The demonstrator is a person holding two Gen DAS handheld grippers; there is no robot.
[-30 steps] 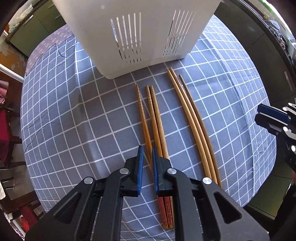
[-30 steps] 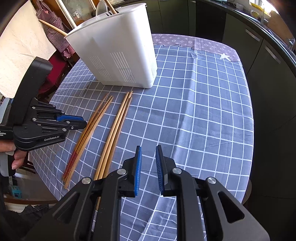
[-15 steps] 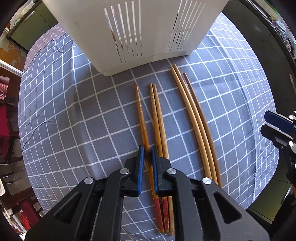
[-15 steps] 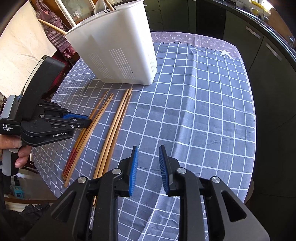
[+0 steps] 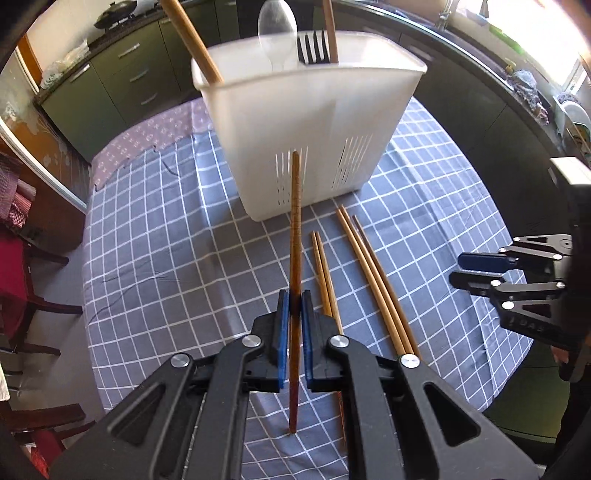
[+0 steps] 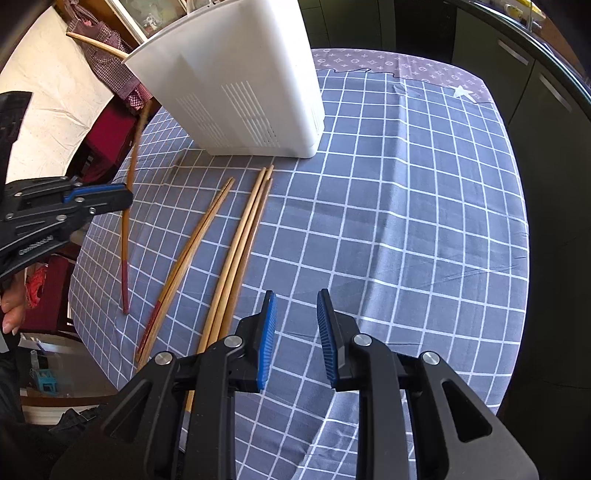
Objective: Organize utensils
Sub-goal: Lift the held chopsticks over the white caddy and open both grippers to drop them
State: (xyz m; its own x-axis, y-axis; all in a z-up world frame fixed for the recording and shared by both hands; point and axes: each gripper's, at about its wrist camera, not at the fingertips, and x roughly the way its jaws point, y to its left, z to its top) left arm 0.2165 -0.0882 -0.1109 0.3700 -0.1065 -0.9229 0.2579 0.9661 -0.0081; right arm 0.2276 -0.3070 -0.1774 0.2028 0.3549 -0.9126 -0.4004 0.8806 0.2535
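My left gripper (image 5: pixel 294 306) is shut on a dark brown chopstick (image 5: pixel 295 236) and holds it up off the checked tablecloth, tip toward the white utensil holder (image 5: pixel 306 122). The right wrist view shows that chopstick (image 6: pixel 127 236) hanging steeply from the left gripper (image 6: pixel 110 195). A pair of red-ended chopsticks (image 5: pixel 325 280) and three longer pale ones (image 5: pixel 373 277) lie on the cloth in front of the holder. My right gripper (image 6: pixel 295 321) hovers open over the cloth, right of the pale chopsticks (image 6: pixel 240 251), with nothing between its pads.
The holder (image 6: pixel 236 85) carries a clear spoon (image 5: pixel 277 29), a black fork (image 5: pixel 314 48) and wooden handles. The round table's edge (image 5: pixel 517 354) curves close on the right. Dark cabinets (image 5: pixel 110 85) line the back; red chairs (image 5: pixel 14 280) stand at left.
The left gripper closed on the leftmost chopstick and lifted it off the cloth, tilting up so the holder's top shows. The right gripper's jaws widened slightly and it stayed in place.
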